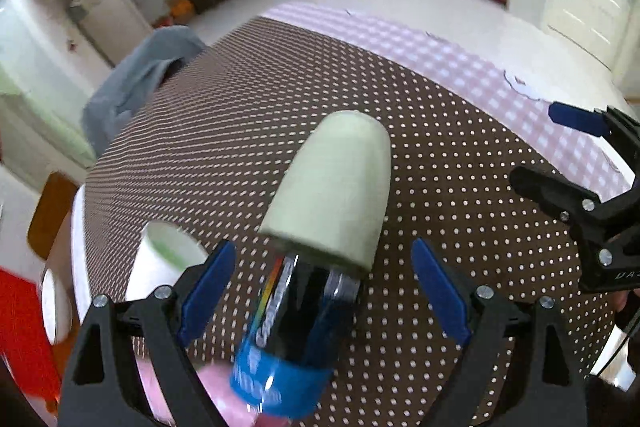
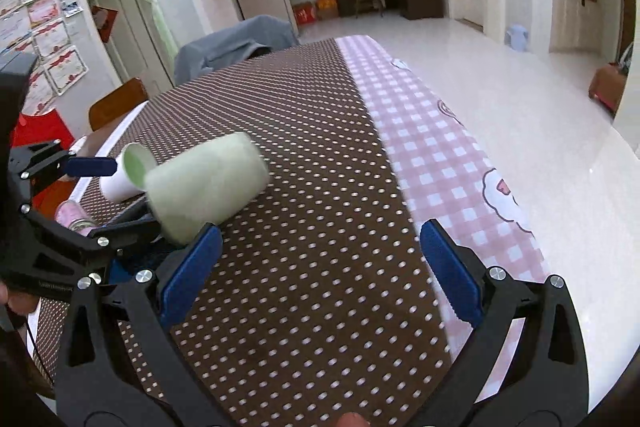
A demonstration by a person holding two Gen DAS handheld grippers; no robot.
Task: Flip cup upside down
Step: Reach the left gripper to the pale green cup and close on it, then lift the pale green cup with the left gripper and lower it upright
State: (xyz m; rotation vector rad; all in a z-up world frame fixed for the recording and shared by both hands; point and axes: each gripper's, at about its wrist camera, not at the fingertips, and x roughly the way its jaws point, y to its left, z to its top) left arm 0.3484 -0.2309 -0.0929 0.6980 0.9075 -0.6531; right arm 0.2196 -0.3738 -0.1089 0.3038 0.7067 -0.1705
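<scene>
A worktop [image 2: 304, 187] under a brown dotted cloth, with a pink checked cloth [image 2: 432, 163] along one side, carries the scene. A white paper cup [image 2: 128, 173] with a green inside lies tipped near the far left edge, its mouth facing up and toward the right camera. Just beside it sits a small pink item [image 2: 72, 213], blurred. A grey garment [image 2: 236, 43] is draped over a chair at the far end, and a wooden chair back [image 2: 116, 101] shows past the left edge.

The cup [image 1: 336, 187] is pale green and sits mouth-down over the top of a dark bottle [image 1: 296, 327] with a blue label. Bottle and cup lean together; their long axis runs from the near edge of the left view up and away, with the cup's closed base pointing toward the far end of the worktop. In the right view the cup [image 2: 208, 187] points base-first to the right.

The left hand-held gripper [image 1: 320, 295] is spread wide, its blue pads on either side of the bottle without touching it. What supports the bottle is hidden below the frame.

The right hand-held gripper [image 2: 320, 267] is also spread wide and holds nothing, hovering over the dotted cloth to the right of the cup.
</scene>
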